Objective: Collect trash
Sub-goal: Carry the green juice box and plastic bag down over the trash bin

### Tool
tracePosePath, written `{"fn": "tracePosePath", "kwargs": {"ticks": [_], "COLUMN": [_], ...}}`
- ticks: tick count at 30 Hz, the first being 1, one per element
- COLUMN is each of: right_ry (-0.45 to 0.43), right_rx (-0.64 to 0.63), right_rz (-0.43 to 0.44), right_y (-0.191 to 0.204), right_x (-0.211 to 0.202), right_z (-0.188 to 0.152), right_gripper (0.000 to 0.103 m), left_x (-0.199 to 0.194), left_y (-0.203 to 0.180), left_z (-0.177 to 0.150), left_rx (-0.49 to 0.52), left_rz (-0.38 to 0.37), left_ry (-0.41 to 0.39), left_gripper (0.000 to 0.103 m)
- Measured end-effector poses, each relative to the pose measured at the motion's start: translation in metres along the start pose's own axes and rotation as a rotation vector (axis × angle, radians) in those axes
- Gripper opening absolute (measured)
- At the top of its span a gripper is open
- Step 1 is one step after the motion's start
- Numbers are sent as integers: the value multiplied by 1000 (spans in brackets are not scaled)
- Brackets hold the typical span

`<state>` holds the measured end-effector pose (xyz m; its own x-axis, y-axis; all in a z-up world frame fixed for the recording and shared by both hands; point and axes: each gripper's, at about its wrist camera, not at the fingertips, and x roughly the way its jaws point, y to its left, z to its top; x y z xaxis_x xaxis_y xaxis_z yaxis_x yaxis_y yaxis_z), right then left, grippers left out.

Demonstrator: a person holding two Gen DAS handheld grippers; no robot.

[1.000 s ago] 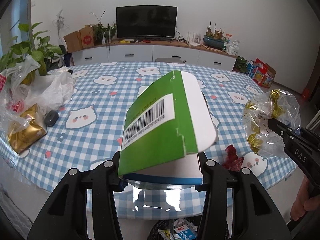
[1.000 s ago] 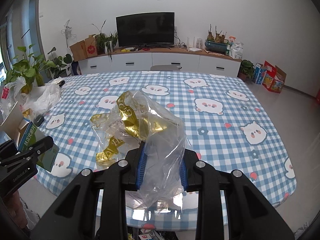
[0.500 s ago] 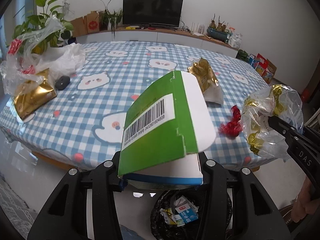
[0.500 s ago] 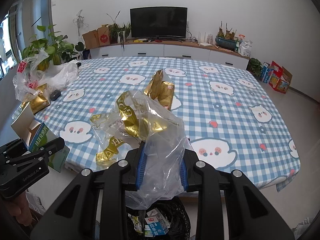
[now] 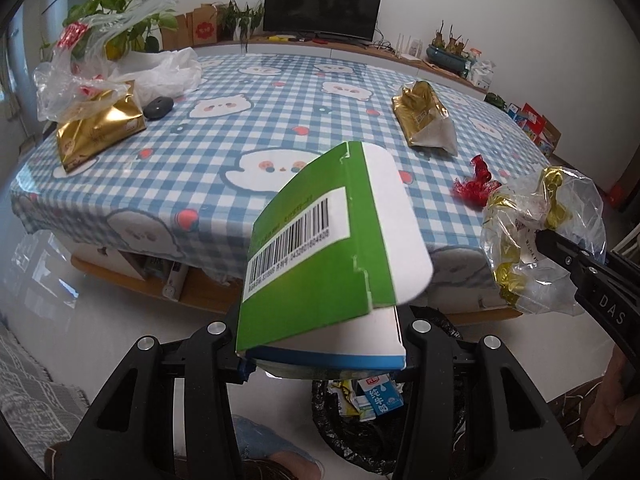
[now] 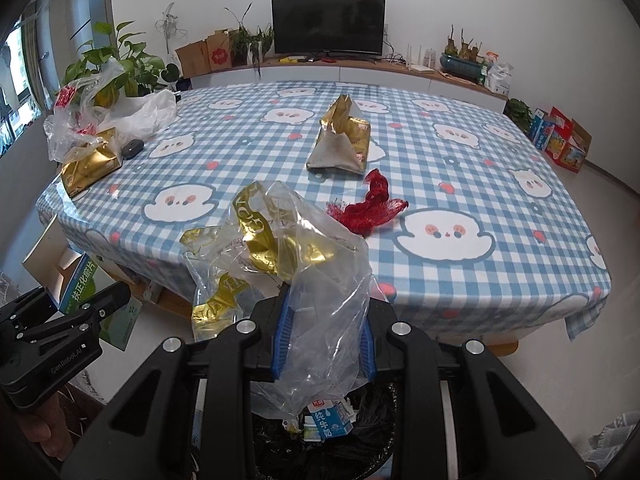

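My left gripper (image 5: 322, 354) is shut on a green and white carton (image 5: 320, 264) with a barcode, its flap standing open. My right gripper (image 6: 324, 344) is shut on a clear plastic bag (image 6: 304, 264) with gold wrappers inside; the same bag (image 5: 540, 240) shows at the right of the left wrist view. Both grippers hang in front of the table edge, above a black-lined trash bin (image 6: 320, 432) holding milk cartons (image 5: 380, 398). On the checked tablecloth (image 6: 460, 184) lie a red mesh scrap (image 6: 368, 208) and a gold bag (image 6: 344, 140).
At the table's left stand another gold bag (image 5: 96, 128), crumpled plastic bags (image 5: 120, 68), a dark mouse (image 5: 158, 107) and a potted plant (image 6: 116, 68). A TV cabinet (image 6: 340, 72) lines the far wall. A person's hand (image 5: 608, 408) and knees (image 5: 276, 456) show at the bottom edges.
Both grippers have pulled back from over the table and sunk, each still gripping its load. The trash bin has come into view beneath them, and more of the table shows.
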<state>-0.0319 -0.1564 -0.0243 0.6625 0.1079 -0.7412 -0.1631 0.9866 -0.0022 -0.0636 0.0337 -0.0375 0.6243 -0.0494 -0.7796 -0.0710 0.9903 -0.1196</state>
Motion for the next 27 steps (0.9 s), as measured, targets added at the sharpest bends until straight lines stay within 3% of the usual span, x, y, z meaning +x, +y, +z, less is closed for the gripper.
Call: {"fn": "tracePosePath", "kwargs": {"ticks": [13, 27], "right_ry": [73, 190], "right_rx": [2, 26], "right_rz": [10, -8], "right_y": [12, 2], "right_x": [15, 66], "right_z": [-45, -86], "right_gripper": [26, 26], "left_x": [13, 52], "left_y": [9, 6], "left_z": [-40, -68], "left_rx": [-5, 7], "left_rz": [40, 38], "left_ry": [20, 85], "left_gripper": [46, 46]}}
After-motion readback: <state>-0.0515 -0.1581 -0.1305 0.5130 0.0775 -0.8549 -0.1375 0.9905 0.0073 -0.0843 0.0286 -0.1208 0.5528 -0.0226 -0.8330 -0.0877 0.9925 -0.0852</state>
